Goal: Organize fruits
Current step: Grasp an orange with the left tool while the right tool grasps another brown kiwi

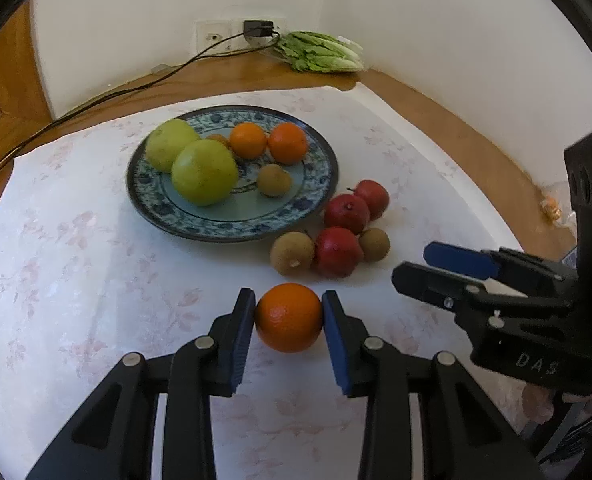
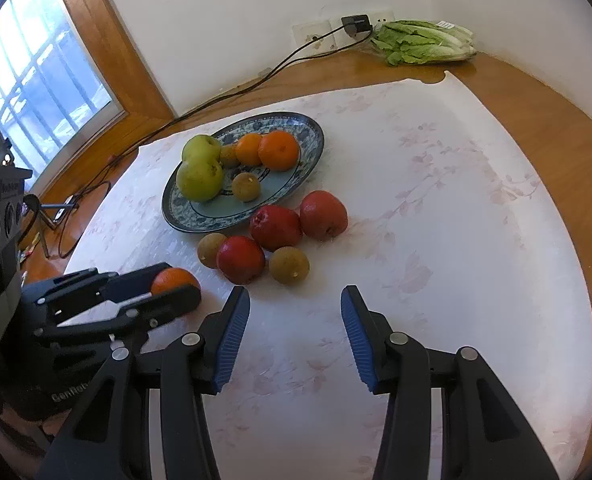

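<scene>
Currently, an orange (image 1: pixel 289 317) is being gripped by the left hand-held gripper (image 1: pixel 289 320), both blue pads being pressed against its sides, on the cloth-covered table (image 1: pixel 76 280) just in front of the blue patterned plate (image 1: pixel 232 232). Nothing is being held by the right hand-held gripper (image 2: pixel 296 332), whose fingers are being kept apart over bare cloth, also on the near side of the plate. Two green fruits (image 1: pixel 204 172), two oranges (image 1: pixel 268 142) and a small brown fruit (image 1: pixel 274 180) are being carried on the plate. Three red fruits (image 1: pixel 346 224) and two brown ones (image 1: pixel 293 253) are lying clustered on the cloth just beside the plate's near right rim. A bunch of lettuce (image 1: pixel 320 52) is lying well beyond the plate, against the wall.
</scene>
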Demonstrator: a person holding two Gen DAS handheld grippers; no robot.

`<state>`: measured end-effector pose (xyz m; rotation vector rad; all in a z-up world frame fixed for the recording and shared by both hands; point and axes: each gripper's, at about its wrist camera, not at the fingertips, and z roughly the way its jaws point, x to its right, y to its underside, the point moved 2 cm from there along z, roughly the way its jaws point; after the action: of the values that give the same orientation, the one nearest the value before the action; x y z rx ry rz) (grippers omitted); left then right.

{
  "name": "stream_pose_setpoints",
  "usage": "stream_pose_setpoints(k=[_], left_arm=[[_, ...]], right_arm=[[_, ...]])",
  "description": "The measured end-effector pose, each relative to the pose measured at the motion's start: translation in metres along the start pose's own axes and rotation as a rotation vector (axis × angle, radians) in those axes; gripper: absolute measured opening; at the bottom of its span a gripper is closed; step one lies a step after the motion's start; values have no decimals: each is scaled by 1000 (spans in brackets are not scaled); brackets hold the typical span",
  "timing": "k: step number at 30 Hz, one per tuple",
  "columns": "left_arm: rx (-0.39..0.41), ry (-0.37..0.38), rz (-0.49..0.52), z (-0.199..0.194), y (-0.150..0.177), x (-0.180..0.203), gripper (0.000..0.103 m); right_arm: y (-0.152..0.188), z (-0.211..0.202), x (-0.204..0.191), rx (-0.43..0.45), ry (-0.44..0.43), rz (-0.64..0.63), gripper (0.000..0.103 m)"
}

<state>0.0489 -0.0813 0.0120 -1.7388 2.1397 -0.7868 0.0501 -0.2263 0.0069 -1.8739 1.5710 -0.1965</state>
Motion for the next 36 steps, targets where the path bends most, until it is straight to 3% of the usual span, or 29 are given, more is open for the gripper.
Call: stream_pose_setpoints(k=[4, 14, 36], left_arm=[[10, -21, -20, -3, -3, -10, 36], [33, -64, -80, -8, -5, -39, 36], [27, -49, -113, -1, -5, -49, 36]], right_arm=[[1, 2, -2, 0, -4, -1, 49], [-1, 10, -1, 5, 1, -4, 33], [-10, 26, -6, 38, 8, -31, 33]])
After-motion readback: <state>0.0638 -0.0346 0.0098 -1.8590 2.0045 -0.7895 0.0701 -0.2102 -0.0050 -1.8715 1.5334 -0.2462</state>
